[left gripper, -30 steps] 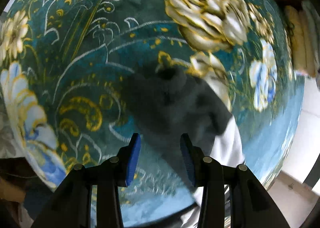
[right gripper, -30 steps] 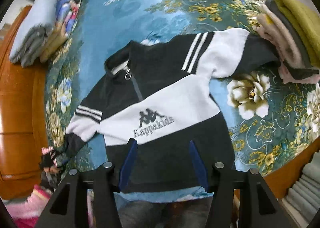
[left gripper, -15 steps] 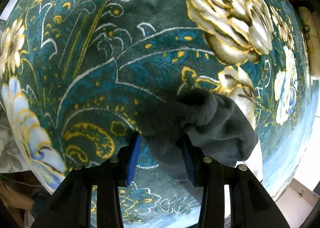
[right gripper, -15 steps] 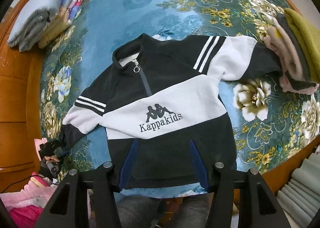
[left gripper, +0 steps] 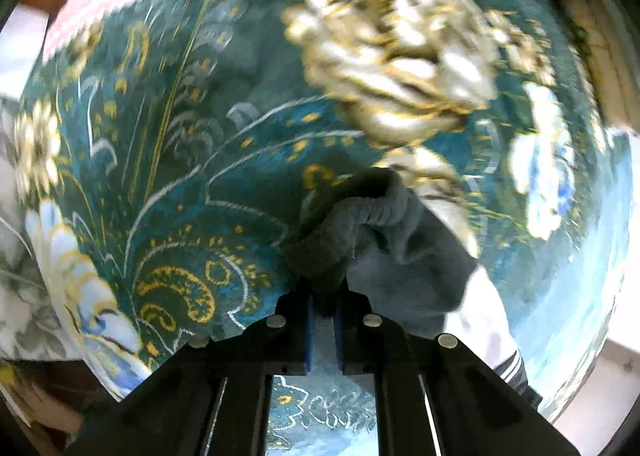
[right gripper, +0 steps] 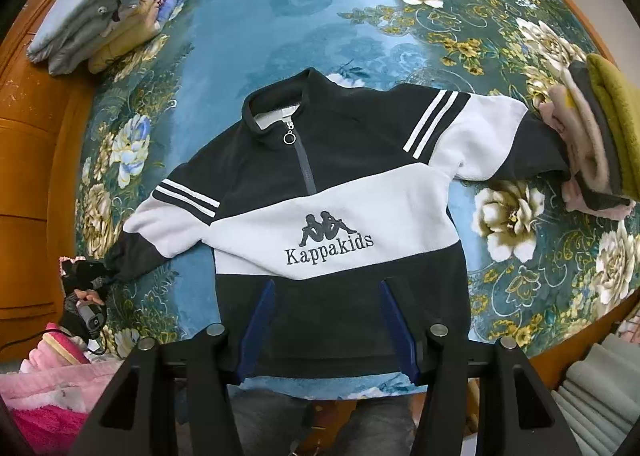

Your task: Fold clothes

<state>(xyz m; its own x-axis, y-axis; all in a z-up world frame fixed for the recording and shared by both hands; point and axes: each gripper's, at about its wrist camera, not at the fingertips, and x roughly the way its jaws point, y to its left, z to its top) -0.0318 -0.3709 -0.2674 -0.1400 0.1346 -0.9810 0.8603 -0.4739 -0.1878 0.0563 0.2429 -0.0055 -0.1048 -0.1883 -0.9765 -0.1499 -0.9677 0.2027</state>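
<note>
Black-and-white fleece pullover [right gripper: 336, 211], face up, sleeves spread, flat on bedspread

A bed covered by a teal blanket [right gripper: 248, 15] with gold and white flowers fills the room's middle. An orange wooden headboard [right gripper: 28, 159] runs along its left side. Folded quilts [right gripper: 92, 3] are stacked in the far left corner, and pale rolled bedding [right gripper: 600, 384] lies at the lower right.
</note>
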